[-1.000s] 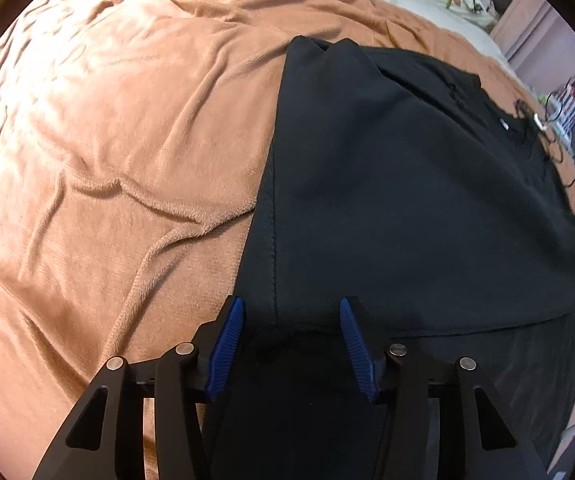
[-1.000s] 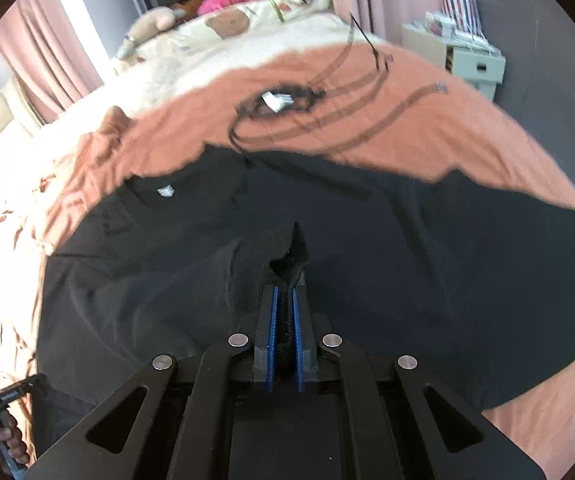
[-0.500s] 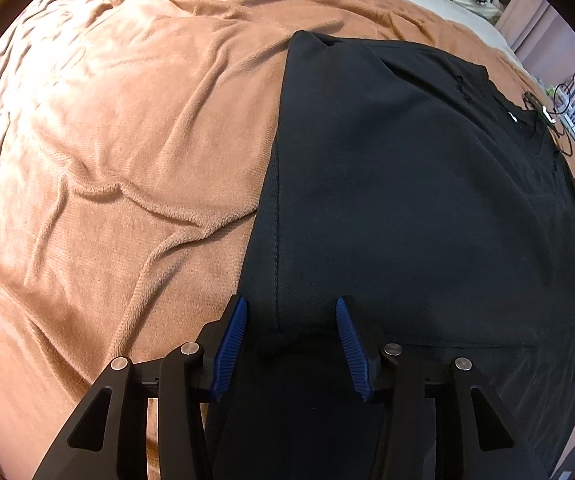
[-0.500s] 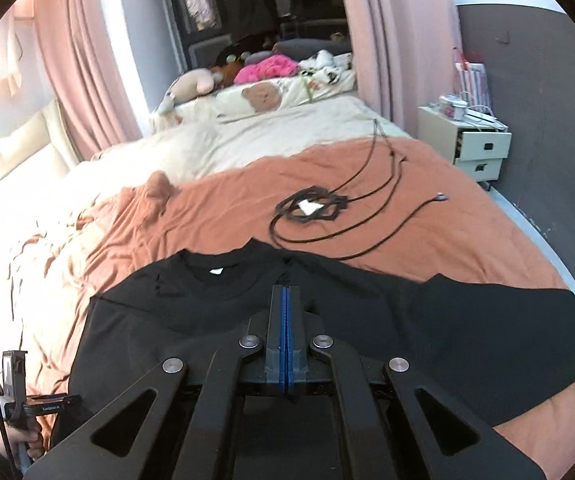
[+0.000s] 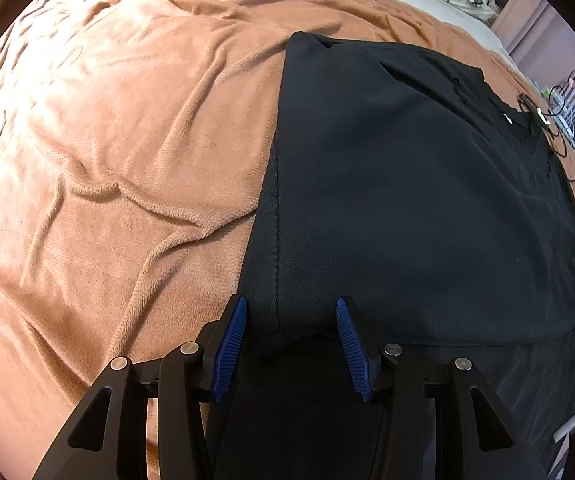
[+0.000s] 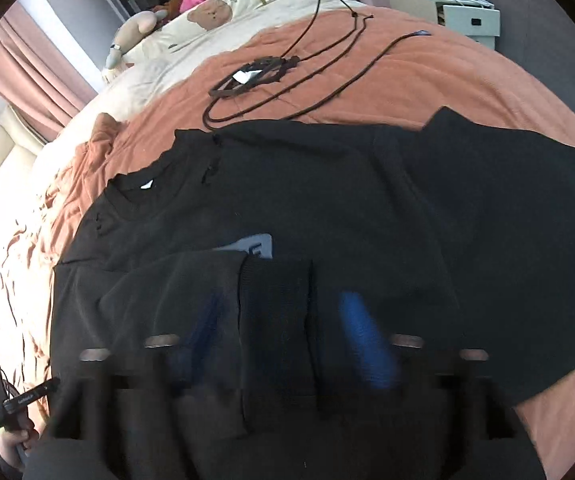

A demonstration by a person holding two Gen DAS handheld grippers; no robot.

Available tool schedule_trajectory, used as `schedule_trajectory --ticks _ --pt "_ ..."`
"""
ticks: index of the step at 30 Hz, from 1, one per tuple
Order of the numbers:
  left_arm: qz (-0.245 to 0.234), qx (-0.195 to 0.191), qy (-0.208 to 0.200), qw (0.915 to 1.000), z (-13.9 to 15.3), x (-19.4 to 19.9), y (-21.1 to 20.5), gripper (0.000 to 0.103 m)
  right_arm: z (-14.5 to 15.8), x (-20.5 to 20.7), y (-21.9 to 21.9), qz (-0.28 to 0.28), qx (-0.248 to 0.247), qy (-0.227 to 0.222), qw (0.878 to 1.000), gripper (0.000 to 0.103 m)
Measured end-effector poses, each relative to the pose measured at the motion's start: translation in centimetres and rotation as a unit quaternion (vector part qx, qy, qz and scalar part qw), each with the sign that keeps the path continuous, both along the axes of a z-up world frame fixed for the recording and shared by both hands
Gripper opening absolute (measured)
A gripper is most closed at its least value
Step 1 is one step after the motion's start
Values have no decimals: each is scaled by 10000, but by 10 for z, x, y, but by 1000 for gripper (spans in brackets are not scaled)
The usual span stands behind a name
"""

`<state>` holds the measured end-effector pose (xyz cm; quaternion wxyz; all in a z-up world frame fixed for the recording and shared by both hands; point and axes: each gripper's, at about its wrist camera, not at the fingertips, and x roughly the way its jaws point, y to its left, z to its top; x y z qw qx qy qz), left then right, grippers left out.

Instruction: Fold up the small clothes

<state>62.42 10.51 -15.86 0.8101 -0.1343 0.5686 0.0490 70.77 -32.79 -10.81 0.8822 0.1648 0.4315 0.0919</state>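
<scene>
Both my grippers hang over the black T-shirt (image 5: 427, 200), which lies spread on the orange blanket (image 5: 119, 152). My left gripper (image 5: 291, 336) stands with its blue pads (image 5: 229, 344) half apart, straddling the folded lower edge of the shirt beside its side seam; the cloth runs between the pads, but I cannot tell whether they press it. My right gripper (image 6: 283, 336) is blurred, its jaws wide apart, and a folded strip of the shirt's cloth lies between them, touching neither blue pad (image 6: 363, 340).

A second ago my right jaws were clamped on a raised pinch of that cloth; half a second ago they were shut and lifted clear, looking across the bed. They have just been opening, and the gripper now sits low over the shirt. My left gripper has kept its place on the hem. Beyond the shirt's collar (image 6: 143, 188), the black cable (image 6: 271, 76) lies coiled on the blanket.
</scene>
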Motion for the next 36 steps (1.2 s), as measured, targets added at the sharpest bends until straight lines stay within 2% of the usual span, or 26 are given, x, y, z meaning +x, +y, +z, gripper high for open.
schedule_trajectory --ticks 4,6,7,9,10,12,15,18,21,24,27,28,29,31,36 --pt "8 -33 -7 10000 -1 0 1 49 -12 20 4 141 -7 205 9997 73" --pt "-27 0 20 10000 -1 -1 2 49 -13 35 6 220 -34 139 9997 73" --pt "-61 19 52 10000 -1 0 2 49 -14 38 6 260 -54 92 9996 70" --pt "-77 6 94 9999 0 0 3 49 -17 46 9 390 -149 64 9991 46" --pt "-71 -10 120 9999 0 1 4 49 -19 48 10 426 -228 129 9987 21" --pt "-52 -8 153 9999 0 2 4 49 -16 50 14 496 -330 139 9981 6" --pt "-57 87 161 9998 -1 4 0 49 1 39 13 394 -604 -212 9972 3" --pt "-14 107 203 9997 0 7 -1 49 14 29 4 106 -666 -453 9967 2" --pt "34 104 203 9997 0 10 -4 49 12 23 -5 -128 -781 -388 9961 2" --pt "-65 191 153 9997 3 8 -7 49 -5 29 0 -81 -980 -32 9952 4" --pt "-100 135 76 9998 9 0 -6 49 -10 29 1 0 -994 88 9950 11" --pt "-96 101 49 9999 11 -4 -5 49 -8 26 -1 4 -969 54 9953 24" --pt "-79 78 17 9999 15 -8 -4 49 -6 24 -2 6 -927 9 9957 48" --pt "-10 7 -77 10000 24 -15 1 49 2 15 -7 -33 -877 -135 9960 73" --pt "63 -76 -483 9988 60 -38 10 60 21 -16 -16 28 -680 -169 9975 73"
